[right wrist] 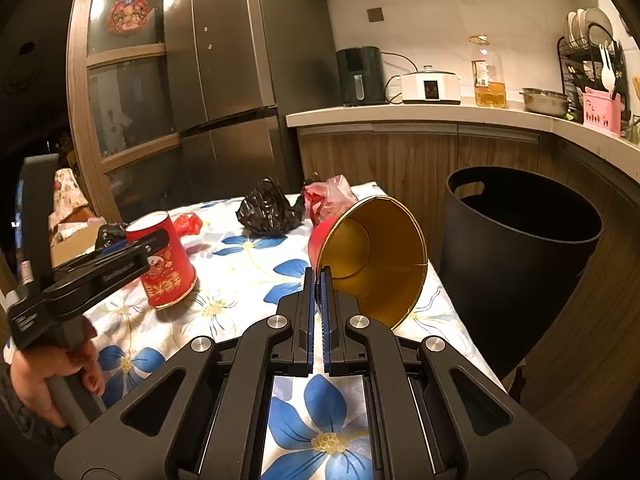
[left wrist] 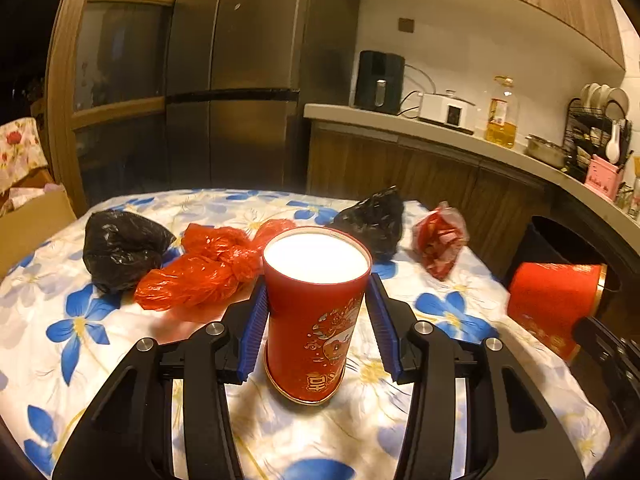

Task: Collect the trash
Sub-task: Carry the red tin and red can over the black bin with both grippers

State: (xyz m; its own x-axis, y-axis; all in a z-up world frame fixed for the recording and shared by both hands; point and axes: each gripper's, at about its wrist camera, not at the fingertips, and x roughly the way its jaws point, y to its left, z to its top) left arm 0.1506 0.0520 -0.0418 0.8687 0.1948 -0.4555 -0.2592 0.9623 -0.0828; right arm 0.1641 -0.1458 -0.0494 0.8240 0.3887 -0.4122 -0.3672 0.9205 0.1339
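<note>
Right wrist view: the right gripper (right wrist: 319, 280) fingers pinched the rim of a tilted, gold-lined red tin canister (right wrist: 374, 256), with the round black plastic bin (right wrist: 520, 248) at three o'clock. The left gripper (left wrist: 316, 308) fingers stood spread around an upright red cylindrical canister (left wrist: 314, 312) on the surface.

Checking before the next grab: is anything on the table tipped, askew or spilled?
Yes: the open red can is tilted on its side, its rim pinched by the right gripper, gold inside showing. The capped red can stands upright between the left gripper fingers. No spill shows.
</note>
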